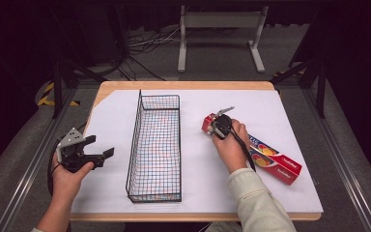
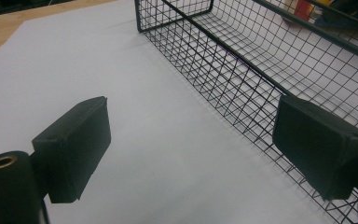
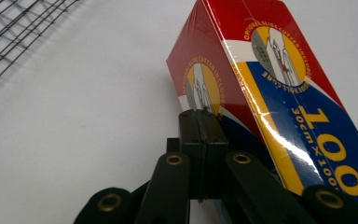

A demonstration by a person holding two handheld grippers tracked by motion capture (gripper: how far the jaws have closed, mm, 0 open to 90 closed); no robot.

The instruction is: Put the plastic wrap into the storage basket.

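With my right tool (image 3: 203, 122) clenched empty, I press it against the cling-film box (image 3: 279, 93) to nudge it toward the wire basket (image 1: 155, 145), my left tool (image 1: 98, 149) waiting released.

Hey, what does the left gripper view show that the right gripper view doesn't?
Left gripper view alone: the left tool with jaws wide apart and nothing between them, the inside of the wire basket, and the wooden table edge.

Right gripper view alone: the right tool with jaws shut together, tips at the near side of the red and blue box, whose print is readable.

Both: the white sheet and some basket mesh.
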